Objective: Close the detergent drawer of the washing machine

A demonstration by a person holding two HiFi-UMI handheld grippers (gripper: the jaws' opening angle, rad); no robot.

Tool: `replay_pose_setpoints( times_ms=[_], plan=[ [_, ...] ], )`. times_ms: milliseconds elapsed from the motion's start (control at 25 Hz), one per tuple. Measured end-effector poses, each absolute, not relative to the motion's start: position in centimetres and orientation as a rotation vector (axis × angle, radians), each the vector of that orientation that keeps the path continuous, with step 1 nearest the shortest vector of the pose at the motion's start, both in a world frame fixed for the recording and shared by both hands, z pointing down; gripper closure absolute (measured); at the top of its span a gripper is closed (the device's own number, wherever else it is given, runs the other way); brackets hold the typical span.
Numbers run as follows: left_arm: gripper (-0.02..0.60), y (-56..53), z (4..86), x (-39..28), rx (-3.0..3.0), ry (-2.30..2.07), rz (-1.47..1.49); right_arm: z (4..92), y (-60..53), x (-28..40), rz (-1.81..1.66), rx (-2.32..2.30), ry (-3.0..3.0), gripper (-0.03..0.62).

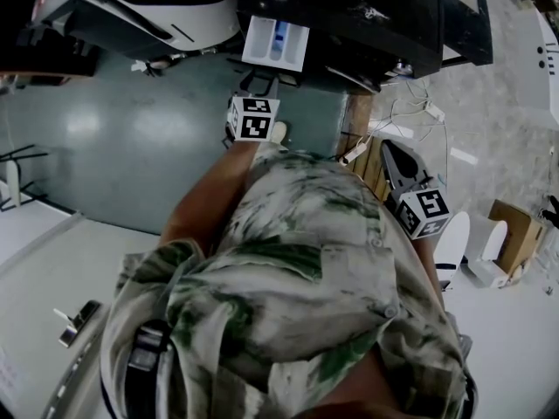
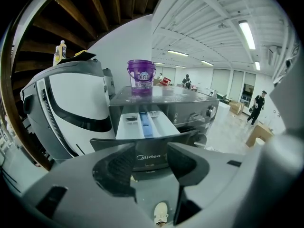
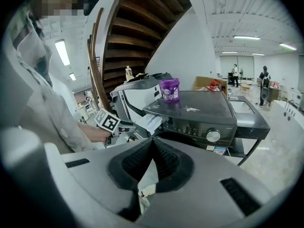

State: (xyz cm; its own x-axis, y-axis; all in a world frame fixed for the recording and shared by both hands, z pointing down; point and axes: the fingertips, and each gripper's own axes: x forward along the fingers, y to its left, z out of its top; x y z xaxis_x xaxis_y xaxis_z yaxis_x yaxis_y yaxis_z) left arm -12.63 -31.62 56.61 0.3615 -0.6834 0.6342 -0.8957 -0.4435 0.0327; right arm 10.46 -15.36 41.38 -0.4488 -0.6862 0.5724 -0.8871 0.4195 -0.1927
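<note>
The washing machine (image 1: 367,16) is viewed steeply from above by the head view. It is faced squarely, close to its front, by the left gripper view and obliquely, from farther off, by the right gripper view. Its detergent drawer (image 2: 145,125) is shared by all three.

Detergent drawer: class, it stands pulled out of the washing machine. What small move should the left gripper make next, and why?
Probably ease the left gripper forward against the front of the detergent drawer. It stands pulled out, and the open jaws face it, seemingly not yet touching.
</note>
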Motion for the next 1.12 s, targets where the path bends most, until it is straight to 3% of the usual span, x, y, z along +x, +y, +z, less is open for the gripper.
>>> replay_pose_setpoints(
  times_ms=[1120],
  plan=[
    [0.368, -33.2, 57.0, -12.7, 2.220, -1.418, 0.800, 41.3, -16.4, 10.6, 0.685, 1.400, -2.247, 0.572]
  ],
)
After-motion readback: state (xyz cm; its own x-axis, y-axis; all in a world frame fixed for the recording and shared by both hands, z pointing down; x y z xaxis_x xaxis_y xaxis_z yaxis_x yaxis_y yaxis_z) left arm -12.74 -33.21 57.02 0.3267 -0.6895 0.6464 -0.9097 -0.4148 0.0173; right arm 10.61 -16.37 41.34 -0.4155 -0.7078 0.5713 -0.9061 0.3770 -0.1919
